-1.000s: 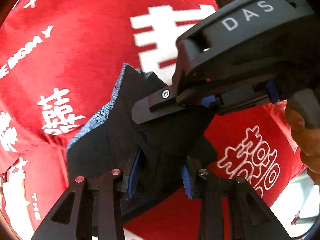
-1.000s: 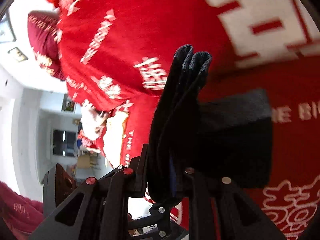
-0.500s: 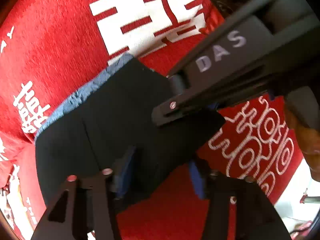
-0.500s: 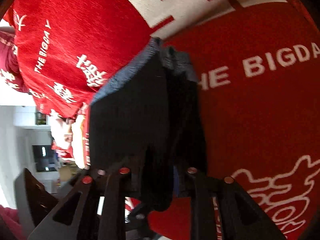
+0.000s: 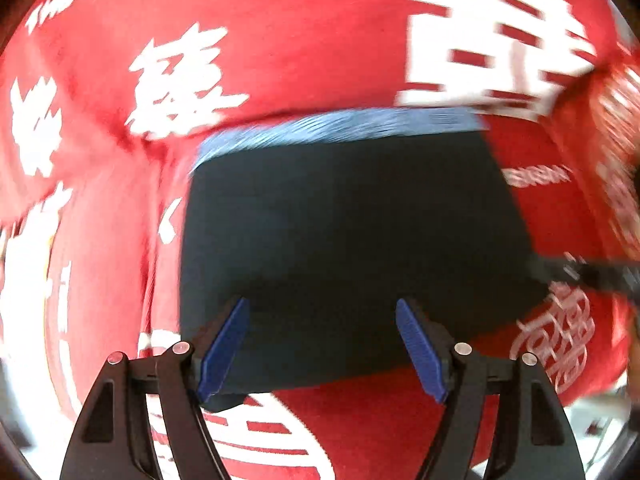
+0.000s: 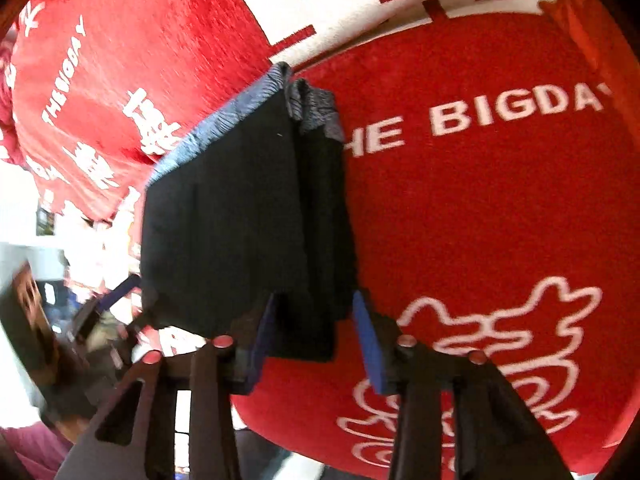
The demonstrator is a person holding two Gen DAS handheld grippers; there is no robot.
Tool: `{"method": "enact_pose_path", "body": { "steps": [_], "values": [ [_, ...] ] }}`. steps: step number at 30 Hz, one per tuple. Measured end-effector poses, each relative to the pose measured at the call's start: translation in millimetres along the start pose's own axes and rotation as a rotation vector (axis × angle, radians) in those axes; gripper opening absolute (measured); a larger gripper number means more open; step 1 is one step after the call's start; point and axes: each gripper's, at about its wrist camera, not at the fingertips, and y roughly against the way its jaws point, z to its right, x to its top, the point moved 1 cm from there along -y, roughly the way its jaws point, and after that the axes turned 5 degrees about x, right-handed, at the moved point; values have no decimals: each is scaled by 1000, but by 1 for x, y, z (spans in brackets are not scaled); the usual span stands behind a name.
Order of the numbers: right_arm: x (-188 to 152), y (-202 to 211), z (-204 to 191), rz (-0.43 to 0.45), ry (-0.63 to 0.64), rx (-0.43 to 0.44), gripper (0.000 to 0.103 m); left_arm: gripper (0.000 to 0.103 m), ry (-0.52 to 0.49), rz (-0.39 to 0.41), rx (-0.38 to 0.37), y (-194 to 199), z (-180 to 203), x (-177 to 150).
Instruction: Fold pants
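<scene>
While left view blurs, folded pants (image 5: 352, 248) lie between both just-opened claws, unpinched.

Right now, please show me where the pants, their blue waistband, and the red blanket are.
pants (image 5: 352, 240), left wrist view, middle of the dark folded cloth.
blue waistband (image 5: 340, 126), left wrist view, far edge strip.
red blanket (image 6: 480, 208), right wrist view, bare red part.

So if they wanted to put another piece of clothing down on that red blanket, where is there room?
Bare red blanket lies open to the right of the folded dark pants in the right wrist view, around the "BIGDAY" lettering. More lies beyond the blue waistband. It is crowded at the pants' near edge, where the left gripper and right gripper stand open.
</scene>
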Motion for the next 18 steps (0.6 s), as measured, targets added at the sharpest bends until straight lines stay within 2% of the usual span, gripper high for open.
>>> {"method": "enact_pose_path", "body": {
  "steps": [2,3,5,7,12,15,18],
  "values": [
    [-3,6,-1,1,17,-65,48,77,35,-88,-1,-21,-7,0],
    [-4,9,-1,5,19,-83,48,79,39,-108,2,-28,-9,0],
    [-4,18,-5,20,22,-110,48,87,32,-93,40,-35,-7,-3],
    [-4,28,-8,41,33,-99,48,90,12,-72,71,-36,-3,-6],
    [-3,40,-35,76,128,-5,48,91,49,-80,62,-36,-5,-10],
    [-3,23,-56,38,186,-2,48,91,51,-84,66,-35,-4,-10],
    [-1,-2,-58,-24,167,-28,48,91,52,-90,58,-37,-5,-7]
  ]
}}
